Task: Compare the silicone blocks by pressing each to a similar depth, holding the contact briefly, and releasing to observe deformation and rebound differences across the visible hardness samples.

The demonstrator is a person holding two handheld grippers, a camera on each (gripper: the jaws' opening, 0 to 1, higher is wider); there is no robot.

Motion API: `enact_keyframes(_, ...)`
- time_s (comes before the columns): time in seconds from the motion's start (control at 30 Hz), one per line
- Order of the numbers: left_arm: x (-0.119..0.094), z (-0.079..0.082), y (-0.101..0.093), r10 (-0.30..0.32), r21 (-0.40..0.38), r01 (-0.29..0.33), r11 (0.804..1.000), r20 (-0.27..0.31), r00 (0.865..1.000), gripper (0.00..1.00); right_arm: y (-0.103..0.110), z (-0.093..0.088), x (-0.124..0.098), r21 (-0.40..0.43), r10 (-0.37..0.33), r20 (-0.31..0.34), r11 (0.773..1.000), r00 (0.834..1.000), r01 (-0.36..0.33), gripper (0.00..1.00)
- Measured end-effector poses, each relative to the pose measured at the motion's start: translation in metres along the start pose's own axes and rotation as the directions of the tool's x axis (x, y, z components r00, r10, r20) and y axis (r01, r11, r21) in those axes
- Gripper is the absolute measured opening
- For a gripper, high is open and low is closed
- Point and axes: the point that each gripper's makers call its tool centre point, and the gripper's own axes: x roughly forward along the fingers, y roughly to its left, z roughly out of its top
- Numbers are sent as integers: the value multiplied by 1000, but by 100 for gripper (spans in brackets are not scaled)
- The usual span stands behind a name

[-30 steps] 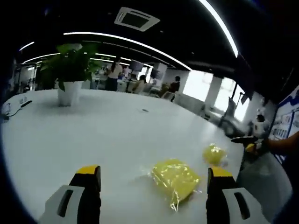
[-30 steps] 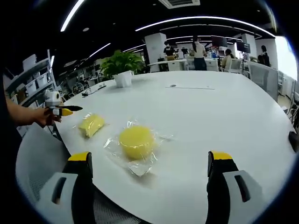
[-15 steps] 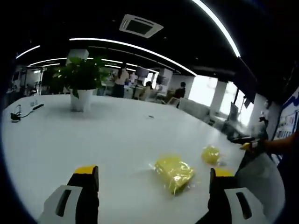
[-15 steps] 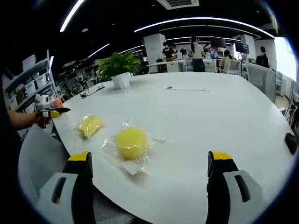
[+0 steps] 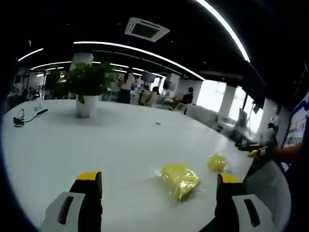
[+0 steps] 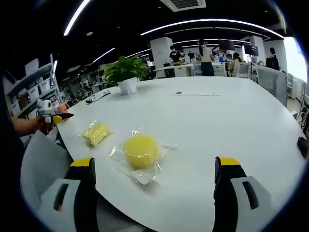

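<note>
Both grippers are hovering above the white table (image 6: 231,116) with jaws spread wide, gripping nothing. The left gripper (image 5: 157,191) is facing the flat yellow block (image 5: 179,178), bagged in clear film and lying between its jaws. The right gripper (image 6: 154,181) is facing the round yellow block (image 6: 141,150), likewise bagged, with the flat one near it. A potted plant (image 6: 126,73) is standing well apart.

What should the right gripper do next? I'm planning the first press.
Probably ease the right gripper down onto the round yellow block: it lies bagged on the table just ahead of the open jaws, untouched, nearer than the flat block.
</note>
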Motion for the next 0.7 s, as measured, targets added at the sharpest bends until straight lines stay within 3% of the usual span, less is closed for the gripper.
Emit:
enact_keyframes(0.37,7,5,-10,-6,-9,5,1000,-19,1000,100,3,-2,-4,-4,11,0,1000,1000,-11,96)
enact_keyframes(0.7,19,34,-28,-85,-59,84,995,-10,996,100,0,-2,-7,0,8,3,1000,1000,-8,96)
